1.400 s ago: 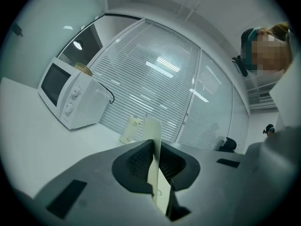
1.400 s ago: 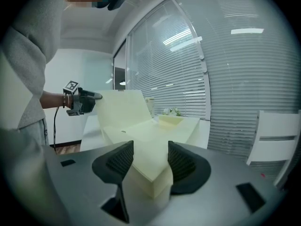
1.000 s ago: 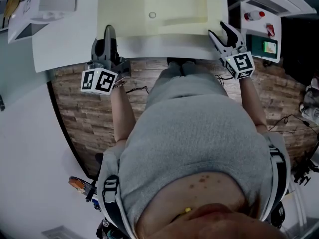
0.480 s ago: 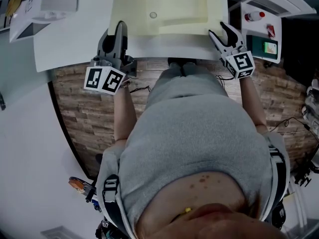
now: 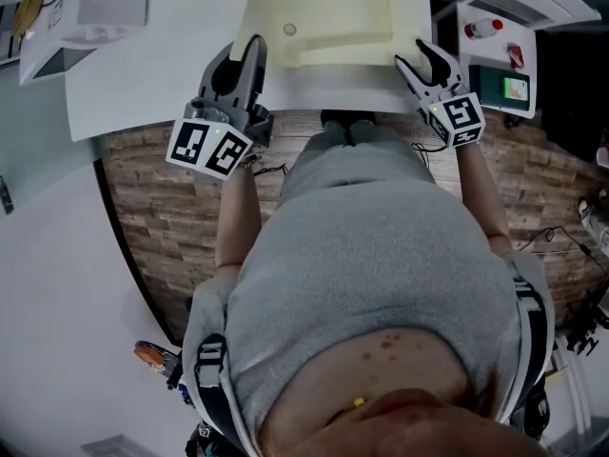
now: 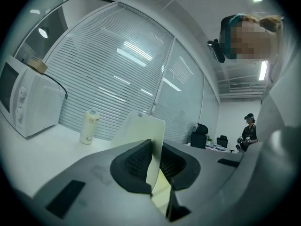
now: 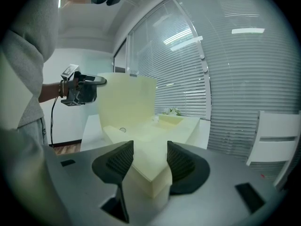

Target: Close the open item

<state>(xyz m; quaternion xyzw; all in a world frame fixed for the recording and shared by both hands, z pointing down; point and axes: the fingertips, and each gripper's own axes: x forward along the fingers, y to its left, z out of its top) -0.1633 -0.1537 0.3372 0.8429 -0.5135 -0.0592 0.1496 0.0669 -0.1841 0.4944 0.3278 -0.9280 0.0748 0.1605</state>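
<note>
Pinching the lid [image 6: 141,131] of the pale yellow case [image 5: 333,8], my left gripper [image 5: 238,53] has its jaws pressed nearly together on the thin panel, which stands on edge between the pads [image 6: 134,161] and rises past them. The case sits on the white table [image 5: 143,74] right in front of me, its base lying flat and its left part lifted in my grip.

It looks like light moulded plastic or foam: stiff enough to hold its shape, smooth, and not heavy. I judge the lid will swing as one piece if I keep hold near its free edge — too hard a squeeze might dent it, and too loose a grip would let the slick face slide out.

My right gripper [image 5: 419,57] is at the case's near right corner. Its jaws are spread about halfway, with that thick corner [image 7: 148,173] filling the gap between them, and the pads appear to bear on both faces. That seems the right place to steady the base while the lid comes over — low, at a corner, clear of the lid's path.
</note>
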